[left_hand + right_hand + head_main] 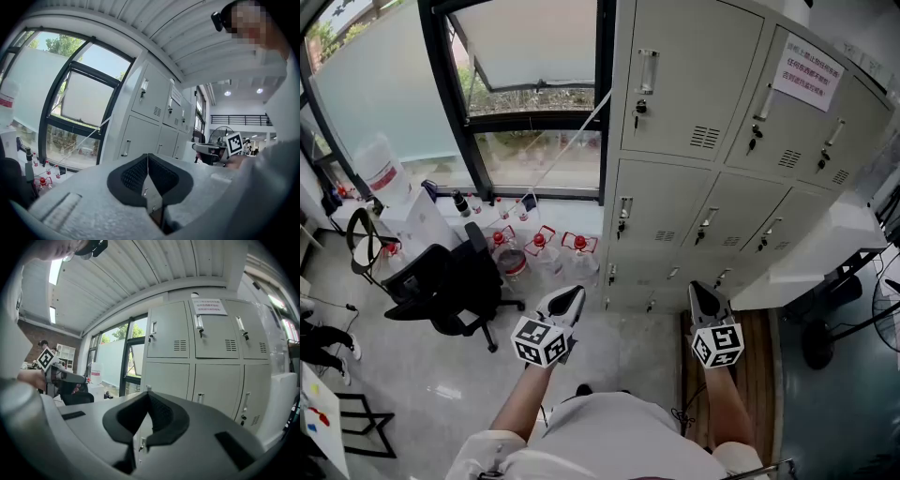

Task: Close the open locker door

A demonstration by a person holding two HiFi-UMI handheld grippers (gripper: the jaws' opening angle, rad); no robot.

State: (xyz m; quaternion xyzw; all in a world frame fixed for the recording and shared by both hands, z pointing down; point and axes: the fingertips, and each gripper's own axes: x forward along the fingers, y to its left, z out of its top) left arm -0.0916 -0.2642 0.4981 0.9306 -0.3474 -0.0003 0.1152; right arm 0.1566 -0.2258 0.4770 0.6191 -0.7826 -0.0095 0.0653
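A bank of grey lockers (703, 141) stands ahead of me, and every door that shows lies flush with its frame. A white notice (808, 79) is stuck on an upper right door. My left gripper (572, 294) hangs low before the bottom left lockers, its jaws shut and empty. My right gripper (701, 291) is level with it, further right, also shut on nothing. The left gripper view has the left gripper (148, 158) closed, with the lockers (150, 117) beyond. In the right gripper view the right gripper (149, 397) is closed before the lockers (197, 362).
A black office chair (450, 286) stands at the left. Water bottles with red caps (539, 246) sit under the window (534, 84). A white block (825, 248) juts out by the lockers' right end. A wooden board (759, 366) lies on the floor at the right.
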